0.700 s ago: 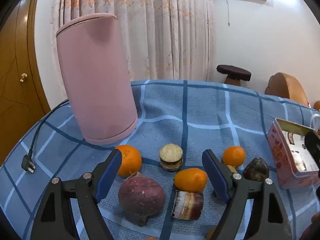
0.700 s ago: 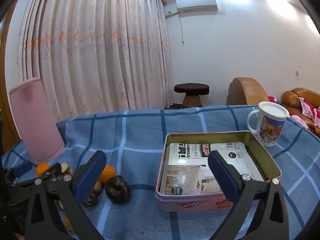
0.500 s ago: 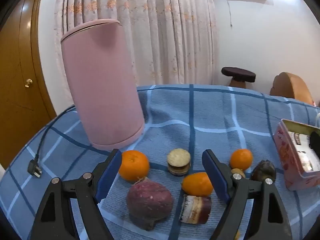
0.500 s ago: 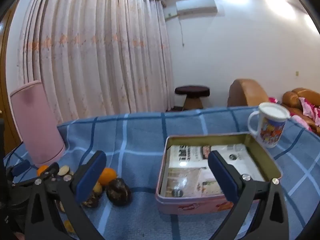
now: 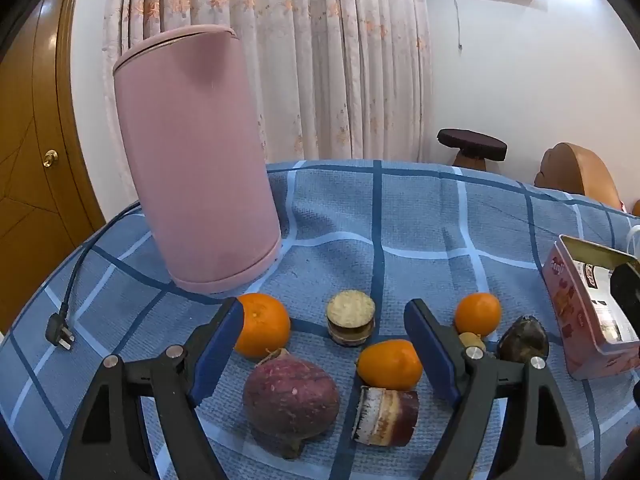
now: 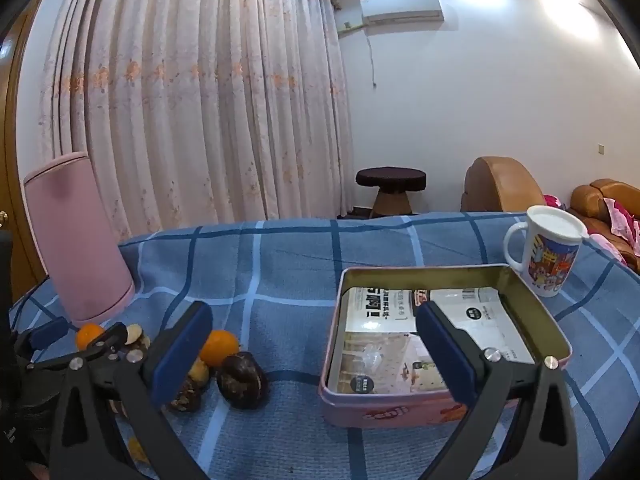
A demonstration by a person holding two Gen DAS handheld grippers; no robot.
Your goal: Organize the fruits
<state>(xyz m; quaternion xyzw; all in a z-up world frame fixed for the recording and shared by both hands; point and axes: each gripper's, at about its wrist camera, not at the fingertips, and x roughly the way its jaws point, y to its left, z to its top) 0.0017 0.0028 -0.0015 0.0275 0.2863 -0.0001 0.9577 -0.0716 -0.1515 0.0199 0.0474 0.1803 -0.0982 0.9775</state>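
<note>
Left wrist view: my left gripper (image 5: 326, 346) hangs over the fruit pile, fingers spread wide, gripping nothing. Between the blue pads on the checked blue cloth (image 5: 420, 220) lie a purple round root (image 5: 291, 398), a cut purple-and-white chunk (image 5: 386, 410), an orange (image 5: 390, 364) touching that chunk, and a small round layered piece (image 5: 351, 318) farther off. Second orange (image 5: 262, 330) sits just behind my left pad. Third orange (image 5: 478, 314) and a dark brown fruit (image 5: 523, 344) lie beyond the right pad. Tall pink cylinder (image 5: 196, 160) stands behind the pile, with a black plug (image 5: 58, 334) at the cloth's left edge. Pink tin (image 5: 588, 312) at far right.

Right wrist view: my right gripper (image 6: 314, 350) is released too, fingers fully apart, nothing between the pads. It points at the open tin (image 6: 556, 334), lined with printed paper, no fruit inside. White mug (image 6: 546, 254) stands just behind the tin's far corner. Fruit cluster lies well left of the tin; dark fruit (image 6: 242, 380) is nearest it, one orange (image 6: 219, 346) behind.
</note>
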